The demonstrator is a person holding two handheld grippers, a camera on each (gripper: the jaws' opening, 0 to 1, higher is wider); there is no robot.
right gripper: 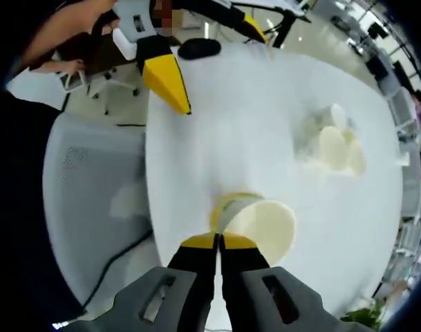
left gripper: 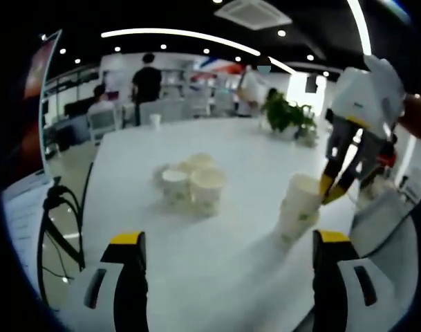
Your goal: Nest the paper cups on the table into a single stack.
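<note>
The right gripper (right gripper: 219, 241), jaws together on the rim of the cream paper cup stack (left gripper: 298, 207), seems to be seating a cup, while the left gripper (left gripper: 231, 238) waits with jaws apart; next a loose cup from the far cluster of cream paper cups (left gripper: 191, 181) on the white table (left gripper: 217, 277) should be fetched.

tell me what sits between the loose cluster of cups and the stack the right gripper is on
Nothing: in the left gripper view, bare white table separates the cup cluster from the stack.

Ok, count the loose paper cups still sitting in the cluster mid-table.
4 at least: two cups in front and two behind, bunched together on the table. More may be hidden behind them. Blur makes the count uncertain.
</note>
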